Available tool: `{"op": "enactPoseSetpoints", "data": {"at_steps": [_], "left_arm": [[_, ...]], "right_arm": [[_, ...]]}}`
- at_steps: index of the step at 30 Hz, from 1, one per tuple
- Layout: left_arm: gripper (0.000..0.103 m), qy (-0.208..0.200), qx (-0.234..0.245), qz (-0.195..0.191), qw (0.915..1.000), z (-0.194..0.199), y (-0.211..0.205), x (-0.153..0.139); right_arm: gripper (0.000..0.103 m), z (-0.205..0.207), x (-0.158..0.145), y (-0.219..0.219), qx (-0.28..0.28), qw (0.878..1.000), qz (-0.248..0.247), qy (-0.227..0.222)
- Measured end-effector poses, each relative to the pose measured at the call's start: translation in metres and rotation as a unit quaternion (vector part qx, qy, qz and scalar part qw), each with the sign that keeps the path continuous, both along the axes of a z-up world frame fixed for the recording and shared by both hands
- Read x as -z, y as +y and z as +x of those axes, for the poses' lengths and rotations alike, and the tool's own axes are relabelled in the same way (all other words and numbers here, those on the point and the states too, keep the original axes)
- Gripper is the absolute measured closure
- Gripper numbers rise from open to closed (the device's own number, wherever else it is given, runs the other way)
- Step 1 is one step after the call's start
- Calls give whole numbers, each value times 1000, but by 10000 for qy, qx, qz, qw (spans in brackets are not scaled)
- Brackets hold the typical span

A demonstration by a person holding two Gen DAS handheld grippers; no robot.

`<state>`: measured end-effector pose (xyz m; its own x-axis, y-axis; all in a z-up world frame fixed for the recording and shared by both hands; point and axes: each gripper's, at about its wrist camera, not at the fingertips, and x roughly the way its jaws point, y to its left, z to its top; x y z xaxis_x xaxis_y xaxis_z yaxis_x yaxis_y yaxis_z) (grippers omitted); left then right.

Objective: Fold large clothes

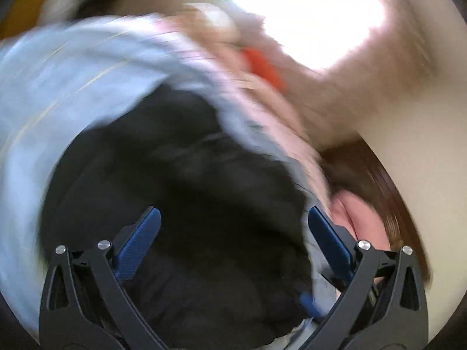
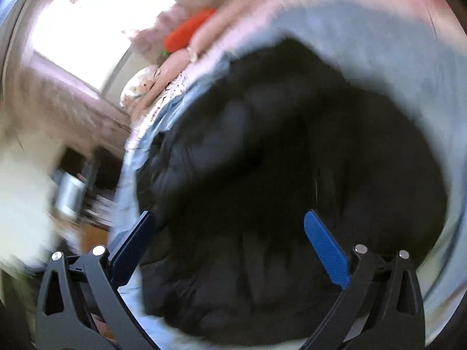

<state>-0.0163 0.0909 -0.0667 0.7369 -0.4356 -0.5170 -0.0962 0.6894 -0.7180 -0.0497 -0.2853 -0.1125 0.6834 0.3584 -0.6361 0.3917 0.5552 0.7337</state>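
A large black garment (image 1: 186, 204) lies bunched on a pale blue bed sheet (image 1: 58, 93); both views are blurred by motion. My left gripper (image 1: 233, 218) hovers over the garment's right part, its blue pads (image 1: 137, 245) spread wide with nothing between them. In the right wrist view the same black garment (image 2: 277, 175) fills the middle, on the pale blue sheet (image 2: 379, 43). My right gripper (image 2: 230, 224) is open above it, with its blue pads (image 2: 327, 250) apart and nothing held.
Pink bedding (image 2: 186, 52) and an orange plush carrot (image 2: 186, 29) lie along the bed's far side; the carrot (image 1: 264, 67) also shows in the left wrist view. A bright window (image 1: 306, 8) glares behind. Dark furniture (image 2: 84, 169) stands left of the bed. A cream wall (image 1: 423, 160) is at right.
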Motion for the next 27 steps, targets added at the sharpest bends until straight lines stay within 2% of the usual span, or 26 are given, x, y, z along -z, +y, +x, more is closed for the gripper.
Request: {"op": "enactPoseSetpoints", "data": {"at_steps": [1, 2, 3, 4, 5, 6, 7, 10, 13, 15, 16, 17, 19, 22, 23, 24, 26, 27], "left_arm": [[2, 166, -247, -620, 9976, -20, 14, 25], [2, 67, -287, -1168, 9927, -31, 21, 40], [2, 3, -396, -1589, 9865, -42, 26, 56], [2, 165, -610, -1640, 9844, -51, 29, 68], [2, 541, -887, -1476, 9836, -58, 31, 82], [2, 753, -1016, -1413, 9818, -64, 33, 93], [2, 842, -1077, -1423, 9803, -67, 33, 99], [2, 981, -1057, -1688, 9750, -76, 32, 107], [2, 1122, -901, -1883, 9715, -91, 30, 110], [2, 1290, -944, -2146, 9635, -105, 27, 123], [2, 1419, -1017, -2243, 9587, -111, 30, 129], [2, 1506, -1052, -2262, 9566, -115, 26, 137], [2, 1620, -1194, -2173, 9551, -106, 27, 149], [2, 1482, -1084, -1495, 9716, -85, 21, 144], [2, 1331, -884, -1137, 9806, -71, 13, 137], [2, 1229, -710, -897, 9858, -62, 7, 132], [2, 1135, -516, -564, 9906, -51, 1, 126], [2, 1092, -516, -628, 9907, -49, 1, 128]], "right_arm": [[1, -10, 13, 2, 139, 9994, 274, 172], [1, -18, 20, 3, 260, 9983, 473, 216], [1, -37, 29, 4, 635, 9939, 895, -138], [1, -49, 34, 6, 828, 9906, 1015, -405], [1, -58, 39, 11, 904, 9917, 844, -363], [1, -61, 43, 15, 923, 9936, 636, -169], [1, -66, 48, 18, 938, 9941, 538, -42], [1, -82, 59, 17, 1209, 9886, 884, -132], [1, -97, 62, 14, 1400, 9873, 753, -12], [1, -103, 71, 13, 1504, 9845, 860, 276], [1, -105, 78, 11, 1573, 9822, 990, 285], [1, -104, 83, 10, 1604, 9810, 1052, 298], [1, -88, 85, 5, 1494, 9847, 830, 334], [1, -67, 74, 4, 1395, 9901, 147, 2], [1, -59, 75, 4, 1379, 9904, 20, -36], [1, -51, 81, 5, 1331, 9911, -5, -46], [1, -38, 87, 6, 1308, 9912, -197, -36], [1, -36, 88, 7, 1317, 9909, -274, -70]]}}
